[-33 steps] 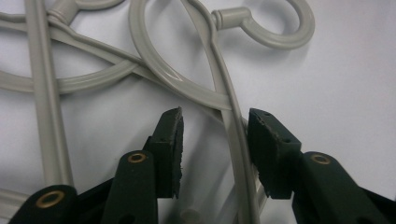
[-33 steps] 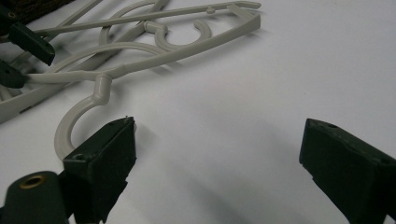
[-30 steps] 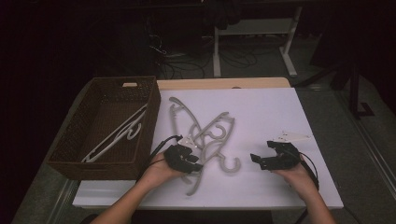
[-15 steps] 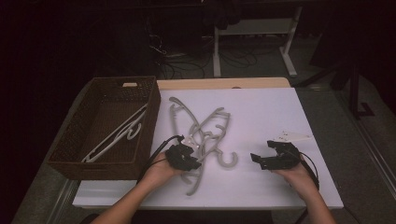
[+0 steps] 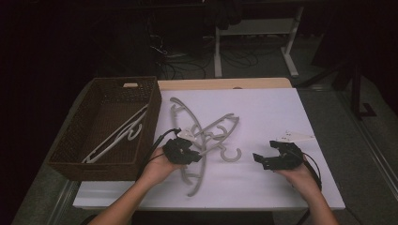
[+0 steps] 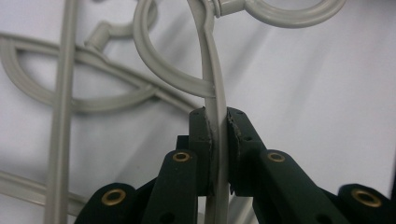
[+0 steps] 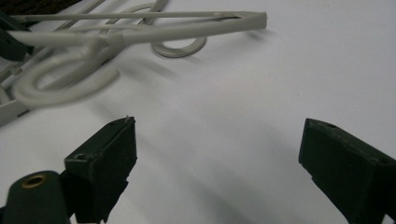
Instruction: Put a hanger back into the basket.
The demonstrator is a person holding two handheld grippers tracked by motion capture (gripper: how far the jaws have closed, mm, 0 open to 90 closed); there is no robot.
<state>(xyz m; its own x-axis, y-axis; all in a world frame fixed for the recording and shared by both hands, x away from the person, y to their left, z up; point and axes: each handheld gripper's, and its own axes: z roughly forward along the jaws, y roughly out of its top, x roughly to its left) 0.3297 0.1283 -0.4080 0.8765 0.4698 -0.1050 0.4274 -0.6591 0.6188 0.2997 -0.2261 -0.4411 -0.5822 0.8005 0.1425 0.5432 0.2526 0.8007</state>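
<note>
A pale grey plastic hanger (image 6: 215, 100) at lower centre of the high view, atop the heap on the white bench (image 5: 263, 112), is clamped by the just-closed left tool (image 5: 191, 154), the right tool (image 5: 263, 159) gaping empty, while only two white hangers (image 5: 117, 136) lie binned in the brown wicker basket (image 5: 70, 140).

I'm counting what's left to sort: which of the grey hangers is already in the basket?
The pale hanger lying slantwise inside the wicker basket; the other hangers lie tangled on the white table.
</note>
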